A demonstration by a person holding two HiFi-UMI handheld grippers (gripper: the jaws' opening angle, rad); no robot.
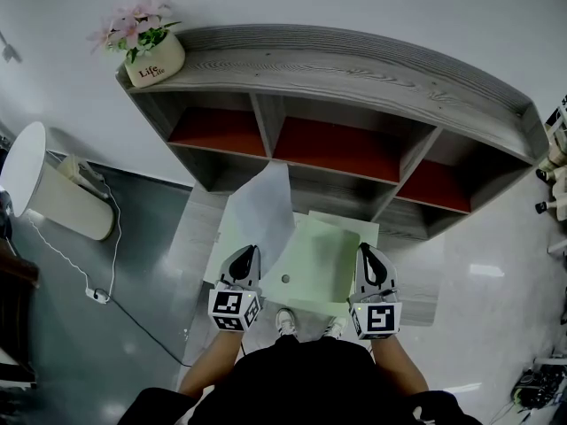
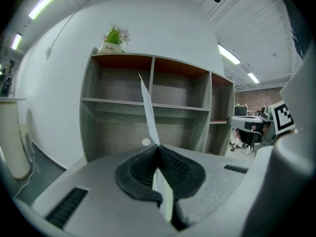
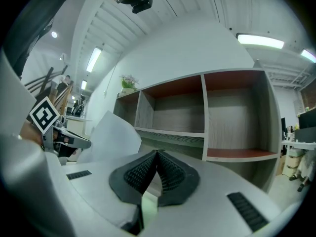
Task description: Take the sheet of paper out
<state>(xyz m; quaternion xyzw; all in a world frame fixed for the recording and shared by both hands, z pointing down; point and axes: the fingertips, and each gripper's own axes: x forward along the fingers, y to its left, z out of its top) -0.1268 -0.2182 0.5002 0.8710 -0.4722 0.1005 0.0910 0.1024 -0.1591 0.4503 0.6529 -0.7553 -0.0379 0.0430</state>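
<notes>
Hand-held gripper L (image 2: 158, 147) clamps paper (image 2: 147, 107).

A white sheet of paper (image 1: 266, 209) rises curved and tilted, just left of the pale green folder (image 1: 319, 264).

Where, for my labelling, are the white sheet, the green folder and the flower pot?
white sheet (image 1: 266, 209), head view, its middle
green folder (image 1: 317, 260), head view, its front flap
flower pot (image 1: 158, 64), head view, its printed side

Grey wood shelf unit (image 1: 354, 69) with red-backed cubbies against the wall, a little flower pot (image 1: 155, 63) on its left end, and a cream bin (image 1: 75, 209) plus white cord (image 1: 97, 295) on the floor beside it.
</notes>
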